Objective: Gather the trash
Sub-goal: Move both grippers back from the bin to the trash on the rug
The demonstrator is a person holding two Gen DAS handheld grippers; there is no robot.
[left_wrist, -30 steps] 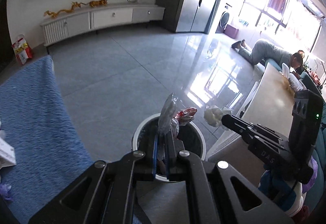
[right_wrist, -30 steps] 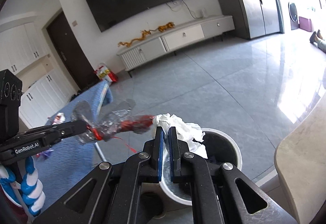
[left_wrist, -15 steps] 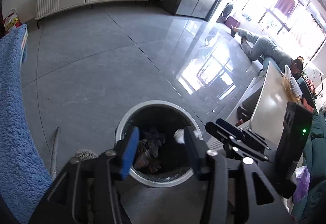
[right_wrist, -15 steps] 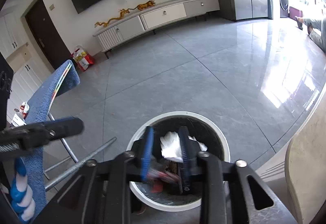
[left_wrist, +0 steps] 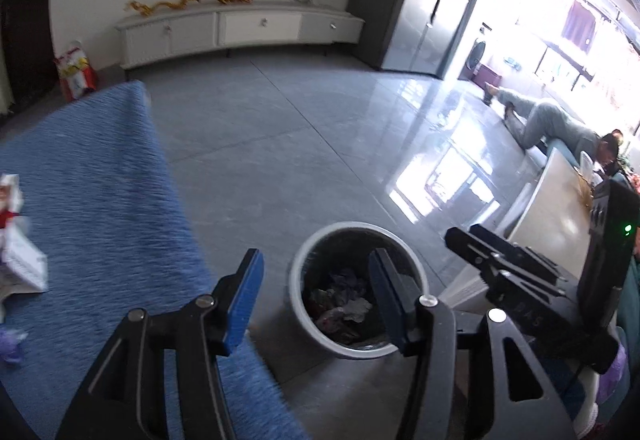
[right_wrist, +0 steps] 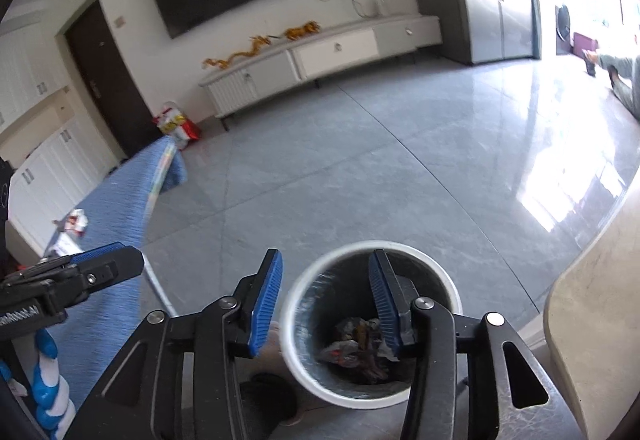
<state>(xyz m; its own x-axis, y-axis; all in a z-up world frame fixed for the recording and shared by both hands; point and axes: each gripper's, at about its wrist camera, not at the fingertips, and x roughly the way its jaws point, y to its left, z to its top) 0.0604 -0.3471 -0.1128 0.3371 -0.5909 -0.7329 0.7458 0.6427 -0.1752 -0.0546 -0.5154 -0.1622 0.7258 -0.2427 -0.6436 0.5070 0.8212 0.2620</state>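
Observation:
A white round trash bin [left_wrist: 298, 280] stands on the grey floor, with crumpled wrappers and tissue [left_wrist: 340, 300] inside. It also shows in the right wrist view [right_wrist: 448, 280], with trash [right_wrist: 356, 344] at its bottom. My left gripper [left_wrist: 316, 280] is open and empty, above the bin's left side. My right gripper [right_wrist: 326, 288] is open and empty over the bin; it shows in the left wrist view [left_wrist: 500, 264]. The left gripper shows in the right wrist view [right_wrist: 100, 268]. More trash lies on the blue cloth: a white carton [left_wrist: 20, 260] and a purple scrap [left_wrist: 12, 344].
A blue cloth-covered table [left_wrist: 100, 199] is to the left of the bin. A beige table [right_wrist: 592, 320] edge is at the right. A TV cabinet [left_wrist: 240, 27] lines the far wall. A person [left_wrist: 560, 123] lies on the floor far right.
A second ago both grippers were shut on trash above the bin. They opened and the trash dropped in. Both have since lifted and tilted up, jaws wider.

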